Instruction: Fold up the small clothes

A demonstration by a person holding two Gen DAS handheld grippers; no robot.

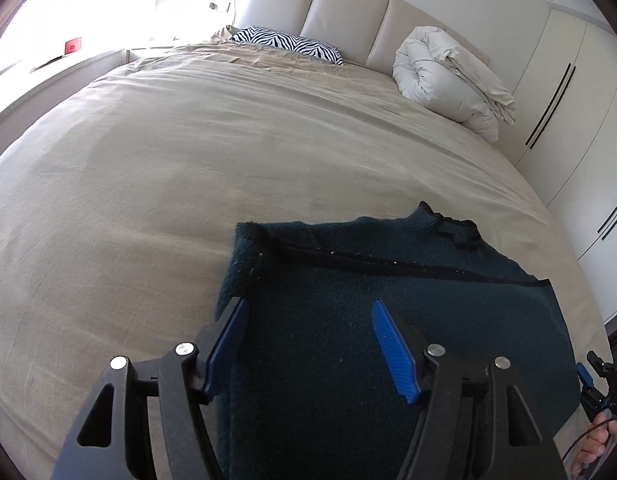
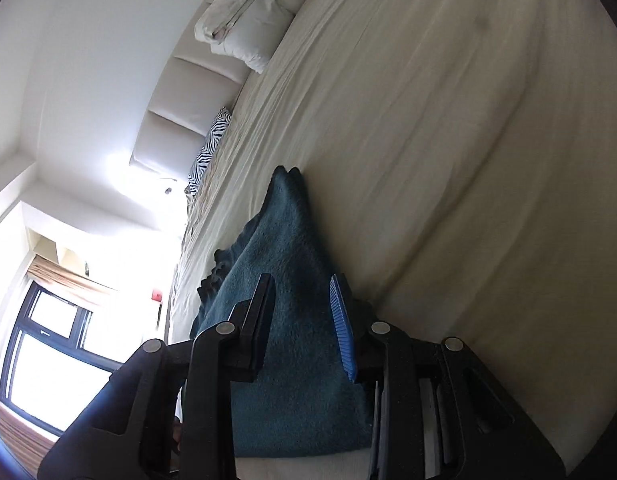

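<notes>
The left tool (image 1: 308,344) stands wide over the dark teal fleece garment (image 1: 388,280), gripping nothing. The right tool (image 2: 300,320) stands narrower, the fleece between its pads without visible pressure; it may slip and unfold onto the beige bed (image 1: 188,160).

no readable text, labels, brands or numbers anywhere, a small red sign (image 1: 73,45) on the windowsill carries a dark mark too small to make out

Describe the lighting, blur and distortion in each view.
Left wrist view: window glare washes out the top-left corner; fisheye bows the bed; the dark green garment is sharp. Right wrist view: the scene is rolled sideways, the sheet smeared by motion blur, the window blown out.
</notes>
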